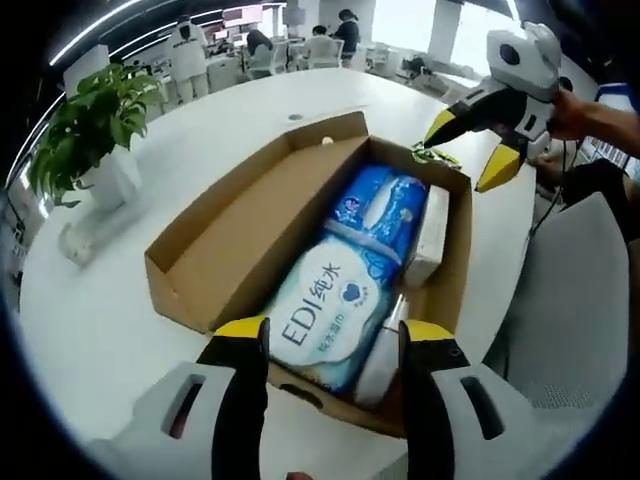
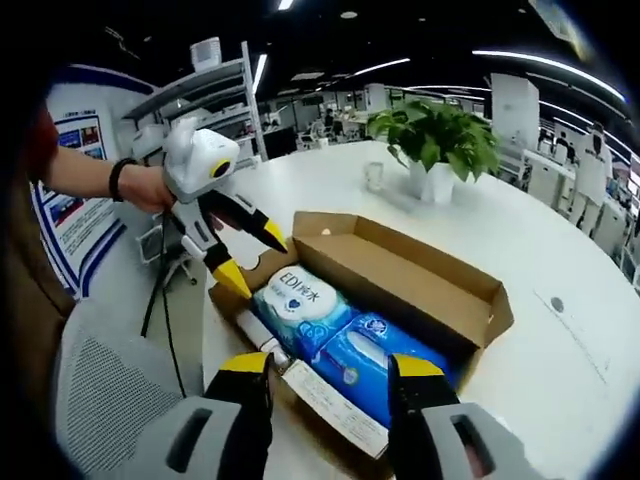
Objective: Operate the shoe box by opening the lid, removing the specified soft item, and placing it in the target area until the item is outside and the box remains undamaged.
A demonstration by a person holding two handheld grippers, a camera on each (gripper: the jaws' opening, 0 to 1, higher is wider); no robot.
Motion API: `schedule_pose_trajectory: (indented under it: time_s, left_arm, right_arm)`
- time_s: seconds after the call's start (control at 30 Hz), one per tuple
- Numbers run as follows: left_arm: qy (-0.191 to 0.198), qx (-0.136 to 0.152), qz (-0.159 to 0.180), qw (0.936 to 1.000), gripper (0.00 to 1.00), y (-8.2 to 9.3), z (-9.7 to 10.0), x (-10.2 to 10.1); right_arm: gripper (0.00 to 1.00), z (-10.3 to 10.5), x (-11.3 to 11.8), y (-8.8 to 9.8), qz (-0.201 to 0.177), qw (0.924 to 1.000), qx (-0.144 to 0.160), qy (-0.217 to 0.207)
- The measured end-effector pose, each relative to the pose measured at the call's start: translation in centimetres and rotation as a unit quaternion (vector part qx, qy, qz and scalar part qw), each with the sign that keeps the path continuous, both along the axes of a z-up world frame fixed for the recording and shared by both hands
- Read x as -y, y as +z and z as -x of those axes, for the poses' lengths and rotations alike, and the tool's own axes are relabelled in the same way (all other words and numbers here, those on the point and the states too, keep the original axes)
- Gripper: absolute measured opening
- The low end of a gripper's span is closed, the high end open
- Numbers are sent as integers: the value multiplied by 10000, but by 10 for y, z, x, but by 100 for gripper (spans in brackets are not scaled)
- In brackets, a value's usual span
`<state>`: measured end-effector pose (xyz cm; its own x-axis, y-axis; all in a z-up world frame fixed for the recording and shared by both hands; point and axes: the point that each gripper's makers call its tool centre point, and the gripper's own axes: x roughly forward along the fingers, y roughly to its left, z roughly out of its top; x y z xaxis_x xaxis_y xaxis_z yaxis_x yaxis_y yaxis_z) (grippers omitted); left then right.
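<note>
Yellow-tipped jaws of the left gripper [image 1: 334, 332] are standing spread at the near end of the open cardboard shoe box [image 1: 205, 232], its tips hovering just over the box's near wall, with nothing between them. Directly beyond them, the blue-and-white wet wipes pack [image 1: 330, 305] printed "EDI" is lying flat inside the box, and a second blue pack [image 1: 387, 205] is lying just past it, touching it. A white slim box [image 1: 427, 235] is sitting along the right wall. At the far right corner, the right gripper [image 1: 470, 148] is hovering above the rim, jaws spread and empty.

In the right gripper view, that gripper [image 2: 330, 368] is hanging over the opposite end of the shoe box [image 2: 420, 275], with the wipes packs [image 2: 300, 305] lying beyond its tips and the left gripper [image 2: 250, 255] poised over the far corner. The round white table [image 2: 560, 340] is carrying a potted plant [image 2: 435, 140] well apart from the box.
</note>
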<state>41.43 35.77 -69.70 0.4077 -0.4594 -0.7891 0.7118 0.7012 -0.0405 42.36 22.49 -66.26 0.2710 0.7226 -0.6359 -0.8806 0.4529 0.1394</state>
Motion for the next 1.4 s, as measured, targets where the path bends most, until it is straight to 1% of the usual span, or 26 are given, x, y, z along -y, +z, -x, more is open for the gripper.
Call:
schedule_pose_trajectory:
  time_s: [0.17, 0.37, 0.43, 0.57, 0.7, 0.83, 0.97, 1.03, 1.07, 1.13, 1.23, 1.27, 1.3, 1.4]
  left_arm:
    - [-232, 48, -235, 9994, 52, -6, -4, -3]
    - [-332, -33, -301, 9990, 53, -15, -8, -6]
    - [-377, -52, -328, 9987, 53, -18, -8, -6]
    - [-555, -46, -483, 9973, 53, -26, -8, -8]
    - [-657, -71, -474, 9967, 51, -32, -13, -6]
    - [-786, -58, -633, 9949, 51, -36, -15, -6]
    - [-874, -59, -679, 9938, 51, -40, -18, -5]
    - [-842, -37, -697, 9940, 51, -43, -21, -5]
    - [-814, -123, -645, 9945, 53, -45, -21, -5]
    - [-849, -144, -652, 9942, 53, -46, -20, -4]
    - [-945, -132, -723, 9928, 54, -48, -20, -3]
    - [-971, -140, -743, 9924, 55, -49, -20, -3]
    - [-983, -144, -754, 9922, 55, -51, -20, -3]
    - [-996, -171, -751, 9920, 55, -50, -20, -3]
  right_arm:
    - [43, -4, -18, -6, 149, 9995, 19, 288]
    - [44, -6, -37, -22, 592, 9951, 133, 784]
    - [45, -6, -46, -27, 608, 9941, 123, 890]
    - [47, -8, -62, -34, 668, 9922, 109, 1043]
    - [48, -7, -76, -44, 826, 9875, 142, 1337]
    - [50, -7, -81, -57, 1089, 9808, 218, 1605]
    - [52, -6, -87, -65, 1141, 9792, 146, 1672]
    - [53, -6, -91, -68, 1145, 9785, 149, 1711]
    - [53, -6, -93, -70, 1178, 9775, 144, 1745]
    - [53, -8, -96, -74, 1269, 9747, 207, 1829]
    - [53, -8, -98, -79, 1322, 9725, 235, 1905]
    - [55, -10, -97, -81, 1373, 9709, 339, 1935]
    - [54, -9, -96, -83, 1456, 9686, 345, 1984]
    - [58, -9, -95, -91, 1537, 9664, 395, 2021]
